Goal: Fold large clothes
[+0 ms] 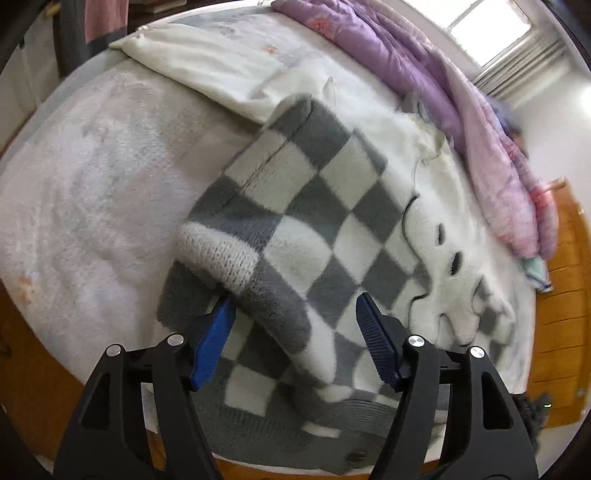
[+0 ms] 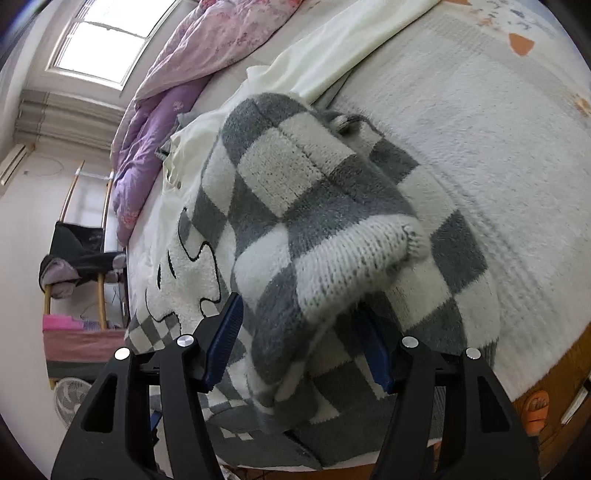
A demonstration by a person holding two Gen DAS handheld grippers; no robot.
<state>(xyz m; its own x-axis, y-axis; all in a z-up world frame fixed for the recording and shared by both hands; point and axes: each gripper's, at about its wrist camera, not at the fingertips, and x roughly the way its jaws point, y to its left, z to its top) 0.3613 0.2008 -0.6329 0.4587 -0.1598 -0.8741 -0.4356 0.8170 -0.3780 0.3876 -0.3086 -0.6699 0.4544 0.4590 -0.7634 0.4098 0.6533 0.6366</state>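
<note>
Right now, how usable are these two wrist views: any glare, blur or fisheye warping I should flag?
Left wrist view: the window is blown out to white, the bed edge bows strongly, and the purple quilt smears at the right rim. Right wrist view: its window is also overexposed; the checkered sweater is sharp mid-frame, softer just before the right gripper.

One checkered sweater (image 1: pixel 314 206), one cream garment (image 1: pixel 207 62), one purple quilt (image 1: pixel 424 74), two grippers.

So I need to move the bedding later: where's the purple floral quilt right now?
The purple floral quilt lies bunched along the bed's far edge below the window, just beyond the grey-and-white checked fuzzy sweater and the cream garment.
</note>
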